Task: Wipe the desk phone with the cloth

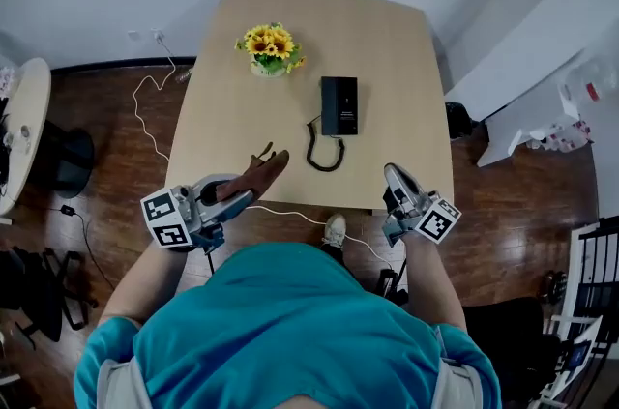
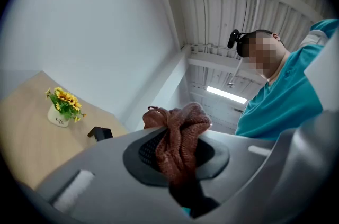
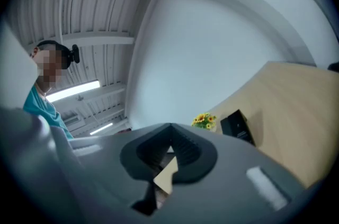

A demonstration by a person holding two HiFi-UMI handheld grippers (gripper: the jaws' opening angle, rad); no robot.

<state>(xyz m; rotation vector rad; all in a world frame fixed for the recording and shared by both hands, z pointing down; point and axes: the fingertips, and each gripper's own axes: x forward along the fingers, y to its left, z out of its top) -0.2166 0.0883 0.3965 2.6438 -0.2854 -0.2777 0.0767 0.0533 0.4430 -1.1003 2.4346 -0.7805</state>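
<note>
The black desk phone [image 1: 339,105] lies flat in the middle of the wooden table [image 1: 387,40], and its coiled cord [image 1: 324,151] loops toward the front edge. It also shows small in the left gripper view [image 2: 99,133] and the right gripper view [image 3: 237,125]. My left gripper [image 1: 242,192] is at the table's front left edge, shut on a brown knitted cloth [image 1: 256,175]. The cloth [image 2: 177,138] bunches up out of the closed jaws. My right gripper [image 1: 392,175] hovers at the front right edge, shut with nothing in it [image 3: 168,157]. Both are short of the phone.
A white pot of sunflowers [image 1: 270,47] stands at the table's back left, beside the phone. A white cable [image 1: 145,117] trails over the wooden floor at the left. A round white table [image 1: 24,122] and a dark chair [image 1: 68,160] stand further left, and a white shelf [image 1: 542,59] at the right.
</note>
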